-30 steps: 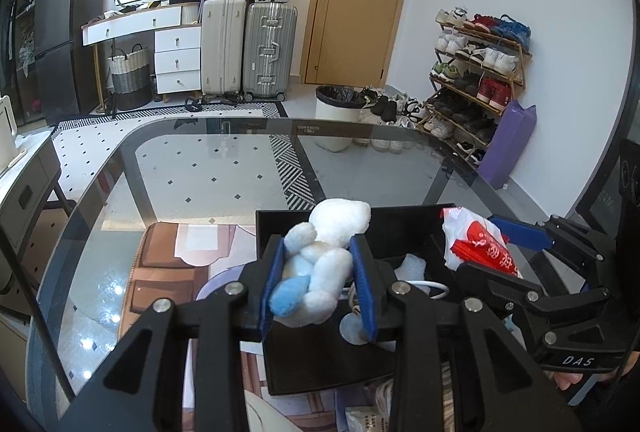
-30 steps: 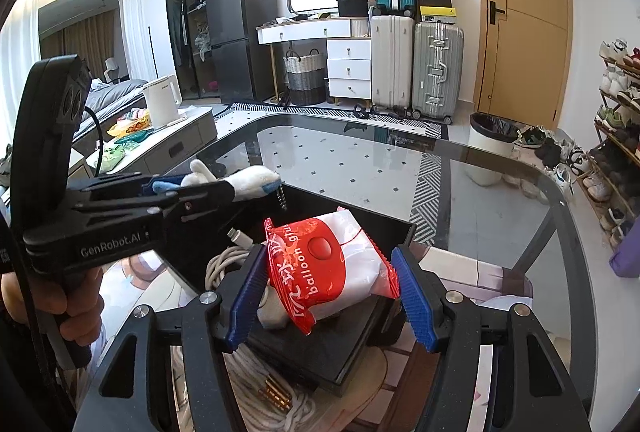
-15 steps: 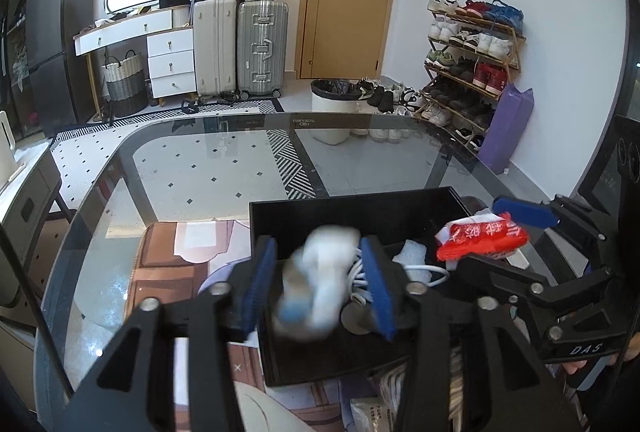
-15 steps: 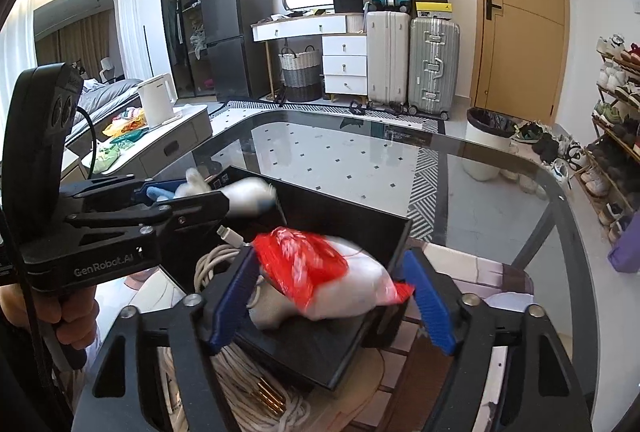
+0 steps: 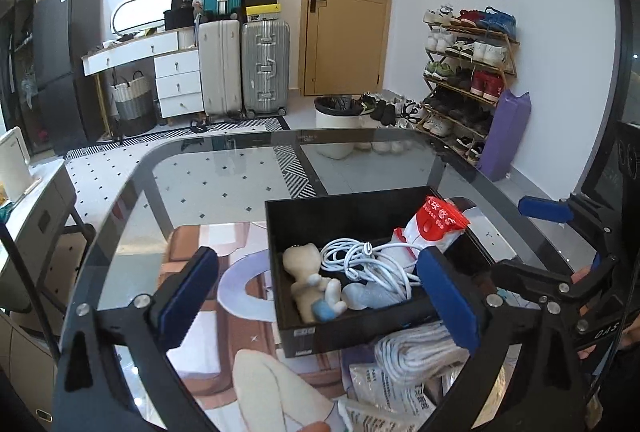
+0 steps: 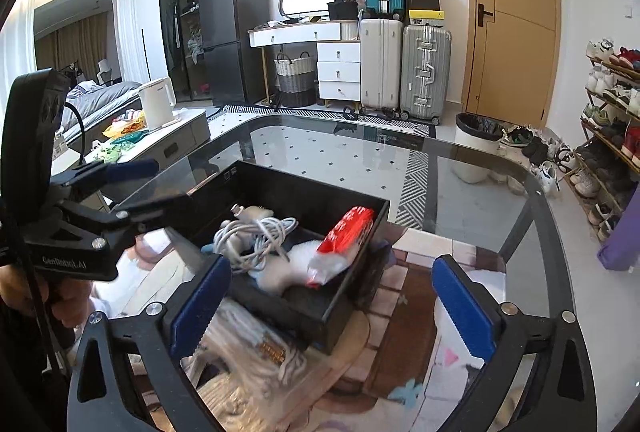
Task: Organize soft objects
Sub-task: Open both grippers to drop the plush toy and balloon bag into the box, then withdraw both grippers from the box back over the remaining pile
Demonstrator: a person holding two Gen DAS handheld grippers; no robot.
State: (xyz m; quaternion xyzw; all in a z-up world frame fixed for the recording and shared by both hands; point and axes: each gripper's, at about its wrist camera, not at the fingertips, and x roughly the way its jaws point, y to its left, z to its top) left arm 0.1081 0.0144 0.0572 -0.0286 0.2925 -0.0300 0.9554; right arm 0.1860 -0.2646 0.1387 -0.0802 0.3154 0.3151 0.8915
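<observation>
We are holding our left gripper [image 5: 316,292] over the near edge of a black box [image 5: 352,210] that is sitting on the glass worktop [image 5: 224,188]. Its blue fingers [image 5: 188,294] are standing wide apart and are gripping nothing. Below them, a small plush bear [image 5: 310,282] is lying inside the box against its left wall, pale with a blue paw, touching a coil of white cable [image 5: 362,264] that is resting in the middle. A red and white packet [image 5: 434,226] is leaning in the right part of the box, its lower end touching the cable.

We are keeping our right gripper [image 6: 332,302] on the other side of the same box, with its blue fingers [image 6: 466,306] also spread wide and empty. In the right wrist view, the packet [image 6: 342,242] is lying tilted against the box's right wall [image 6: 362,252], and the cable [image 6: 256,234] is sitting just beside it; the bear is mostly hidden there, only a pale piece showing under the cable.

Under the glass, a bundle of white rope [image 5: 416,350] is lying beneath the box's near corner.
</observation>
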